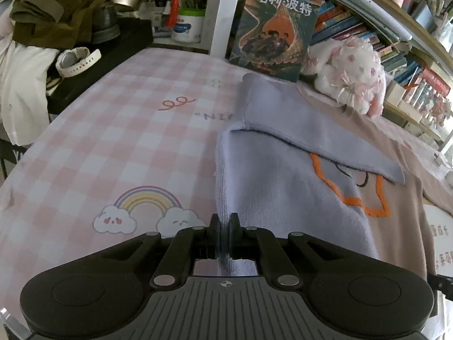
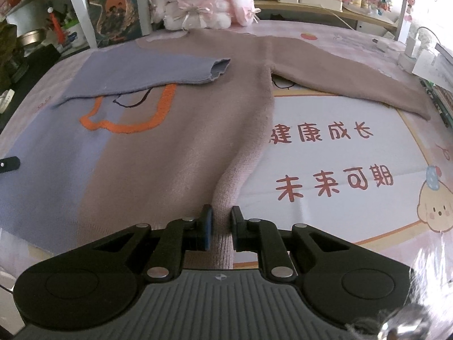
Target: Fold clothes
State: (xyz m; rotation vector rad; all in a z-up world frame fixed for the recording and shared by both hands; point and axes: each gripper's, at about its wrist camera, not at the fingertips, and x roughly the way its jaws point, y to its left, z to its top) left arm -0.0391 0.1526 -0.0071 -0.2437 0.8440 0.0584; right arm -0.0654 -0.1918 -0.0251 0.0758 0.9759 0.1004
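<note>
right wrist view: sweater (image 2: 175, 130) hem bunched between the jaws.

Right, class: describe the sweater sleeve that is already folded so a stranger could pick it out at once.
Start at the pink checked bedspread and find the flat brown and lilac knitted sweater on it. Its lilac ribbed-cuff sleeve lies folded across the chest above the orange outline, while the brown sleeve stretches out sideways.
</note>
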